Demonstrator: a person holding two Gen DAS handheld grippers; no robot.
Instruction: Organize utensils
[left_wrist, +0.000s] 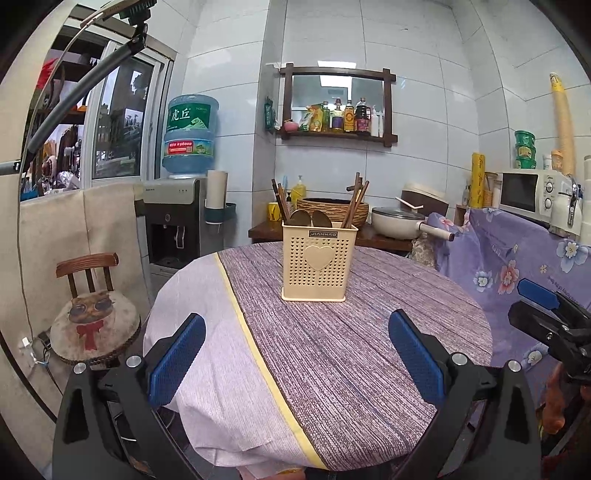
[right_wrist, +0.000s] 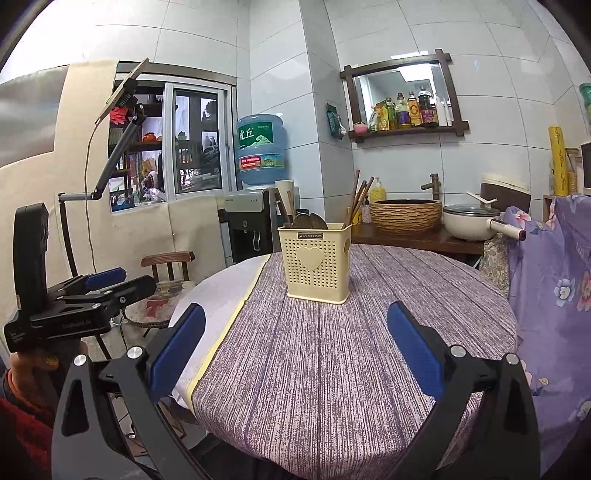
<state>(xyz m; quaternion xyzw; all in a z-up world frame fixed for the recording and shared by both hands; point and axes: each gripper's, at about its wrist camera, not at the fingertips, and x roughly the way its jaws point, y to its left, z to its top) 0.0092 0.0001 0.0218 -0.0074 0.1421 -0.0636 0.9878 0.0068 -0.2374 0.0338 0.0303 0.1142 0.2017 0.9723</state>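
Observation:
A cream perforated utensil holder (left_wrist: 318, 260) with a heart on its front stands upright on the round table (left_wrist: 332, 350). It holds spoons (left_wrist: 312, 218) and wooden chopsticks (left_wrist: 355, 203). It also shows in the right wrist view (right_wrist: 318, 263), with the spoons (right_wrist: 309, 220) and the chopsticks (right_wrist: 357, 201) in it. My left gripper (left_wrist: 297, 354) is open and empty, above the table's near edge and short of the holder. My right gripper (right_wrist: 297, 354) is open and empty, likewise short of the holder. The right gripper also shows at the right edge of the left wrist view (left_wrist: 546, 306), and the left gripper at the left of the right wrist view (right_wrist: 96, 284).
A wooden chair (left_wrist: 94, 314) with a cat cushion stands left of the table. A water dispenser (left_wrist: 177, 221) is behind it. A counter behind the table holds a woven basin (left_wrist: 332, 210) and a white pan (left_wrist: 399, 221). A flowered cloth (left_wrist: 517, 266) covers furniture on the right, under a microwave (left_wrist: 532, 195).

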